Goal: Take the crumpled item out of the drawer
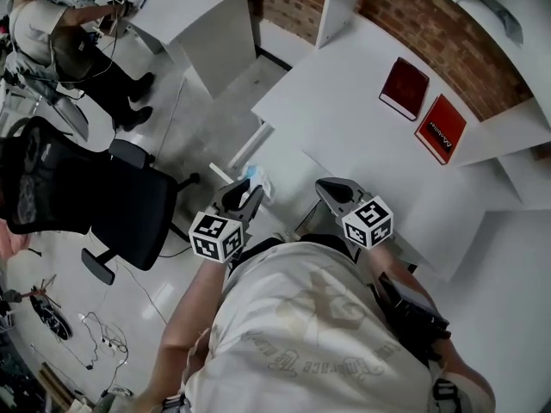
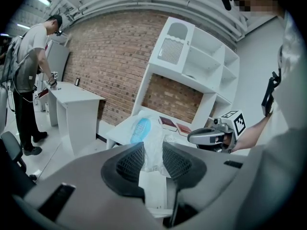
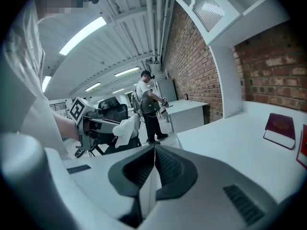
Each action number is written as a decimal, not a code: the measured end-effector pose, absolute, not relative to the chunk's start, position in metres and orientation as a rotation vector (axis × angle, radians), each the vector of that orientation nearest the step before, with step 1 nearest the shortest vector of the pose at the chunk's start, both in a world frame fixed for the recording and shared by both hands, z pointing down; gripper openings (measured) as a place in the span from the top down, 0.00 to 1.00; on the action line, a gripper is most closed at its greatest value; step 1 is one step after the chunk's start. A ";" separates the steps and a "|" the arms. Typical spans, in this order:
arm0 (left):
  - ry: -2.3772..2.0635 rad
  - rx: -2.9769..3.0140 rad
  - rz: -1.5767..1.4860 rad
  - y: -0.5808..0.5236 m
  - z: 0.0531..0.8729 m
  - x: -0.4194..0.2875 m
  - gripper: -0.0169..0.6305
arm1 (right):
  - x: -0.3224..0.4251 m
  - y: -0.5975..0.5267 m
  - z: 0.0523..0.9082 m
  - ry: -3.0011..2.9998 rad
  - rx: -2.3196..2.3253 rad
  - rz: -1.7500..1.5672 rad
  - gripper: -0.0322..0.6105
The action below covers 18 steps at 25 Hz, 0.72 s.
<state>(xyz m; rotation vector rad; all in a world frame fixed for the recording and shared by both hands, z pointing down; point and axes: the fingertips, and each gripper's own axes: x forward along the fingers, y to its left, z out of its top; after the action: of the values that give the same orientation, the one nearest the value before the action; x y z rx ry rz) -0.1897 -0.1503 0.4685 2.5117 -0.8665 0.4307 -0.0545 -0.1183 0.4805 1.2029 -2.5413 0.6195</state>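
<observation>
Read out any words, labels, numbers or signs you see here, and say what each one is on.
Nothing reads cleanly.
Bright red book: white lettering on the cover, too blurred to read.
Person's shirt: pale printed lettering, too warped to read.
Marker cubes on left gripper and right gripper: square patterns only, no words.
Crumpled item in the left gripper: blue patch, no legible print.
</observation>
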 end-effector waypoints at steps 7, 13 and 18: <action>-0.885 2.494 0.420 -0.142 0.473 -0.196 0.77 | -0.057 -0.120 0.478 -2.545 1.201 0.594 0.91; -0.873 2.492 0.439 -0.135 0.477 -0.190 0.77 | -0.063 -0.118 0.479 -2.554 1.196 0.594 0.91; -0.861 2.497 0.447 -0.129 0.476 -0.187 0.77 | -0.064 -0.110 0.476 -2.554 1.214 0.600 0.91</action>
<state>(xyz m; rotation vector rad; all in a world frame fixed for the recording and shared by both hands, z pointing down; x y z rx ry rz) -0.1869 -0.1285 0.4760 2.4967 -0.8606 0.4473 -0.0638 -0.1104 0.4760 1.2141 -2.5543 0.5999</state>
